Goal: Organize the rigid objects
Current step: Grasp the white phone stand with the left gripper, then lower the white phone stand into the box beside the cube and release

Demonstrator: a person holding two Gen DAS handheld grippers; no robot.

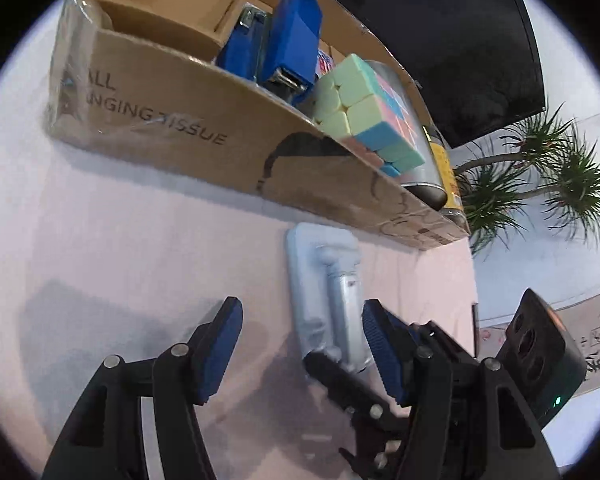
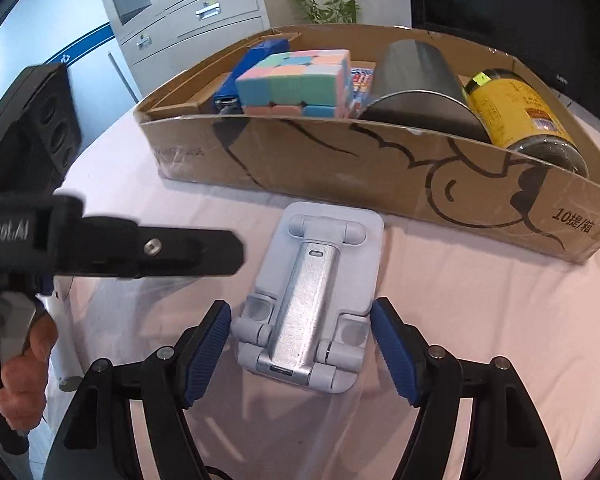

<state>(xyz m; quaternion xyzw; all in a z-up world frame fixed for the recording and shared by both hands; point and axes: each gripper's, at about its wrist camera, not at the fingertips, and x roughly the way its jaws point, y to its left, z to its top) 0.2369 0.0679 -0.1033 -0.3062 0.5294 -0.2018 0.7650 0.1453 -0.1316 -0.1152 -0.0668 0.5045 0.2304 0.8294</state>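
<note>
Both tongs stand wide apart, neither pressing anything. Right gripper (image 2: 300,350), at the bottom of its own view, has the folded phone stand (image 2: 306,304) lying flat between its blue-padded fingers (image 2: 206,354), with a thin gap visible on each side; no contact can be confirmed. Left gripper (image 1: 300,354) shows in the lower part of its own view over bare pink tabletop (image 1: 120,240); the same phone stand (image 1: 326,296) lies just left of its right finger, lower end covered by a black finger of the other tool crossing the frame. In the right wrist view the left gripper (image 2: 236,252) enters from the left edge, side-on, the hand (image 2: 28,368) on its grip cut off by the frame.

Cardboard box (image 2: 340,176) sits across the upper half of the right wrist view, just beyond the stand, a narrow strip of table between them. Inside, partly screened by the front wall: a pastel puzzle cube (image 2: 296,82), a blue stapler (image 1: 292,48), a metal can (image 2: 416,88) on its side, and a yellow-labelled jar (image 2: 520,116), its far end out of sight. A small printed item behind the cube is too hidden to identify. Printing on the box is partly lost under glare from tape.

Open tabletop lies to the right of the stand and at the lower left; the table's rounded edge (image 2: 100,148) runs along the left.
</note>
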